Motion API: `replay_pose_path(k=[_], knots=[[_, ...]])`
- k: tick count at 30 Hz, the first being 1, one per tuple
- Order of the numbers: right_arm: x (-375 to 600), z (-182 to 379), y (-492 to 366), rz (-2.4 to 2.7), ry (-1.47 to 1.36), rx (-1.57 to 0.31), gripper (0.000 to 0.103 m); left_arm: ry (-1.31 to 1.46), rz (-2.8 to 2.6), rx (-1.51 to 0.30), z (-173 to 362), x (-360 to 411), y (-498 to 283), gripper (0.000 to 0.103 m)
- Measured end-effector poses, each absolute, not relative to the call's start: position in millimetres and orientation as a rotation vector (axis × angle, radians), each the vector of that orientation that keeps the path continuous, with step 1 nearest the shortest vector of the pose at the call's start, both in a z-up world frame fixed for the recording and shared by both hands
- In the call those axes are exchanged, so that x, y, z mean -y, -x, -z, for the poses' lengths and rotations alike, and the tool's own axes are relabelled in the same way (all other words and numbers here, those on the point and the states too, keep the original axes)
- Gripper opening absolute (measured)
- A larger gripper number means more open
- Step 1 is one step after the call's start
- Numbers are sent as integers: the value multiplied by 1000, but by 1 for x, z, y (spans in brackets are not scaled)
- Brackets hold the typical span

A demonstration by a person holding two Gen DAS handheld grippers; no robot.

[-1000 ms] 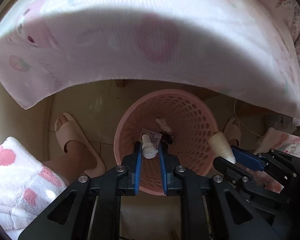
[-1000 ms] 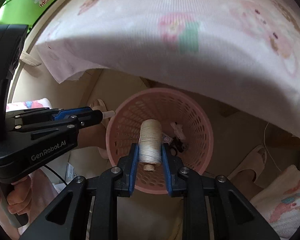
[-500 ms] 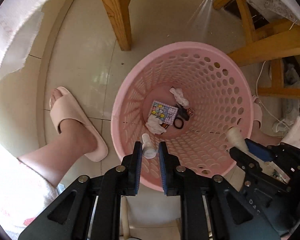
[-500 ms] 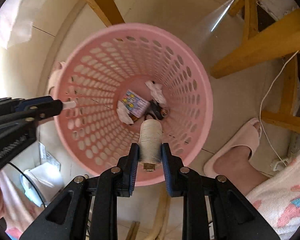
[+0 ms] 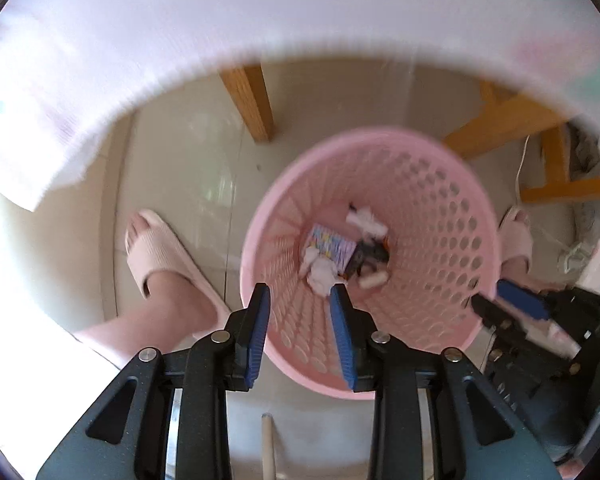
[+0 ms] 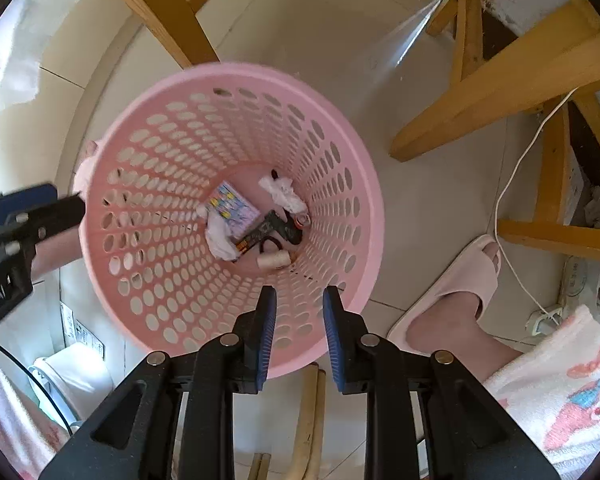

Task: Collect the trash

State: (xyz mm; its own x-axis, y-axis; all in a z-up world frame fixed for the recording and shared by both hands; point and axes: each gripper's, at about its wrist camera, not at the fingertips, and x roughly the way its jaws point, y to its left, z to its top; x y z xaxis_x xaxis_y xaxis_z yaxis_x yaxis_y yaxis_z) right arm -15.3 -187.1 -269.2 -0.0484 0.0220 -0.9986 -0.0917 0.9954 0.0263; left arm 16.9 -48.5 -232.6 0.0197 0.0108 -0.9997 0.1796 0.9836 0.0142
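A pink perforated basket (image 5: 380, 134) (image 6: 260, 70) stands on the tiled floor beneath both grippers. My left gripper (image 5: 300, 292) hangs over its near rim, its jaws opening with nothing between them. My right gripper (image 6: 299, 294) is open and empty too. A cream thread spool (image 6: 274, 260) (image 5: 374, 280) lies on the basket bottom beside a colourful packet (image 6: 232, 208), black scissors (image 6: 276, 232) and crumpled white tissue (image 6: 284, 194). I cannot pick out the small white bottle among the white scraps. Each gripper shows at the other's rim: left gripper (image 6: 60, 208), right gripper (image 5: 488, 296).
Wooden table legs (image 6: 160, 8) (image 5: 248, 100) stand behind the basket. A person's feet in pink slippers (image 5: 160, 256) (image 6: 460, 280) flank it. A white cable (image 6: 512, 184) runs along the floor at right. A pale tablecloth (image 5: 180, 40) hangs across the top of the left view.
The spool has left my right gripper's jaws and now lies in the basket. The small white bottle is gone from my left gripper, whose jaws have widened. Both hands came lower.
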Motion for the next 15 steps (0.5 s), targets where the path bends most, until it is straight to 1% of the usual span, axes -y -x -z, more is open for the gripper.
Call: replay_pose_path(k=[3, 7, 13, 14, 15], knots=[[183, 240, 16, -113, 89, -1524, 26, -147, 147, -1466, 205, 49, -15, 30], [184, 198, 23, -132, 79, -1400, 32, -128, 161, -1388, 177, 47, -13, 33], [187, 148, 32, -127, 64, -1261, 32, -128, 145, -1292, 146, 45, -11, 33], [189, 142, 33, -122, 55, -1240, 32, -128, 147, -1266, 139, 45, -10, 33], [191, 134, 34, -117, 48, -1218, 32, -132, 150, -1237, 131, 46, -9, 36]])
